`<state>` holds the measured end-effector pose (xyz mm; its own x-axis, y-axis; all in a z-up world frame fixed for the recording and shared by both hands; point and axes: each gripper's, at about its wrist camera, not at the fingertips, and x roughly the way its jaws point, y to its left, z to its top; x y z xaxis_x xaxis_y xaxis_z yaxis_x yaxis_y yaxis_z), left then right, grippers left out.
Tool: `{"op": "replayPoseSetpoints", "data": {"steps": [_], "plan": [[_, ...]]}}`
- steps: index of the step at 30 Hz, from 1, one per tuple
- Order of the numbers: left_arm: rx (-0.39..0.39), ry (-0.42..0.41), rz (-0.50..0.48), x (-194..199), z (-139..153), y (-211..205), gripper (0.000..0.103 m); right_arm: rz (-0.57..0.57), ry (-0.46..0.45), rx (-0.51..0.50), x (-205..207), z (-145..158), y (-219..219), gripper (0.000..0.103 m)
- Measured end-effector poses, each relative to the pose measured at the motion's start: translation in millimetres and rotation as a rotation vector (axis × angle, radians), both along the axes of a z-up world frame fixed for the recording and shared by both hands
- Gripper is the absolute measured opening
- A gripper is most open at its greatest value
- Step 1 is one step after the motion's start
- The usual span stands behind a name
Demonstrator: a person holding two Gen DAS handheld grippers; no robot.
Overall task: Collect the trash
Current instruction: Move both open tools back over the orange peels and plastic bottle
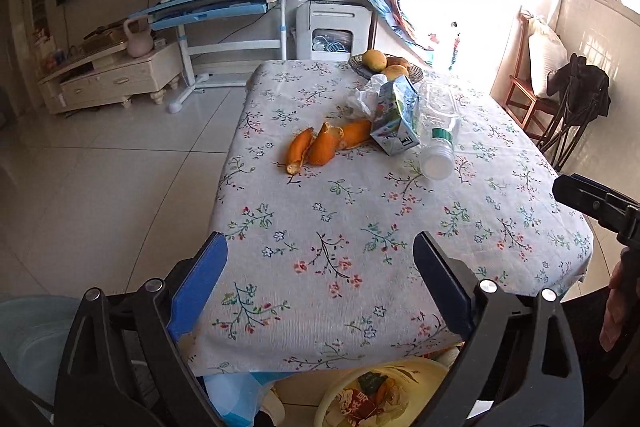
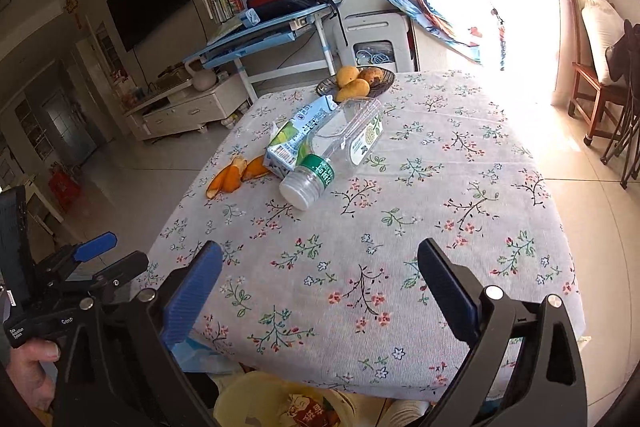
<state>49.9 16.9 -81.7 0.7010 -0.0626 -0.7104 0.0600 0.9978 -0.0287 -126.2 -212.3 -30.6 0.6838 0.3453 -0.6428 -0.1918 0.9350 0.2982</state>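
Your left gripper [image 1: 320, 287] and right gripper [image 2: 320, 287] gape empty over the floral tablecloth [image 1: 360, 227]. Mid-frame lie curled orange peel [image 1: 320, 145], a creased carton [image 1: 394, 123] and a clear plastic bottle [image 1: 436, 135].

Left tool [image 1: 320, 279], right tool [image 2: 320, 283]: black frames, blue pads, silver screws.

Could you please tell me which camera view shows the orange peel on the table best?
The left wrist view: the orange peel lies whole and unobstructed there. In the right wrist view, the peel looks smaller, its far end hidden behind the carton.
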Motion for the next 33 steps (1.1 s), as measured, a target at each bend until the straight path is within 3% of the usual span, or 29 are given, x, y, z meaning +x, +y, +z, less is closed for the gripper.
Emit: {"op": "replayPoseSetpoints", "data": {"steps": [5, 13, 25, 33], "plan": [[-0.005, 0.009, 0.048, 43.0, -1.7, 11.8, 0.091, -0.028, 0.053, 0.051, 32.6, -6.4, -5.5, 0.094], [-0.001, 0.030, 0.130, 94.3, -17.4, 28.7, 0.091, -0.044, 0.090, 0.029, 92.3, -8.8, 5.2, 0.094], [0.025, 0.074, 0.107, 140.6, -32.8, 26.5, 0.090, -0.078, 0.166, 0.010, 162.7, -30.2, 24.4, 0.094], [0.054, 0.102, 0.109, 153.4, -40.6, 25.2, 0.090, -0.060, 0.227, -0.059, 169.7, -41.2, 16.3, 0.094]]}}
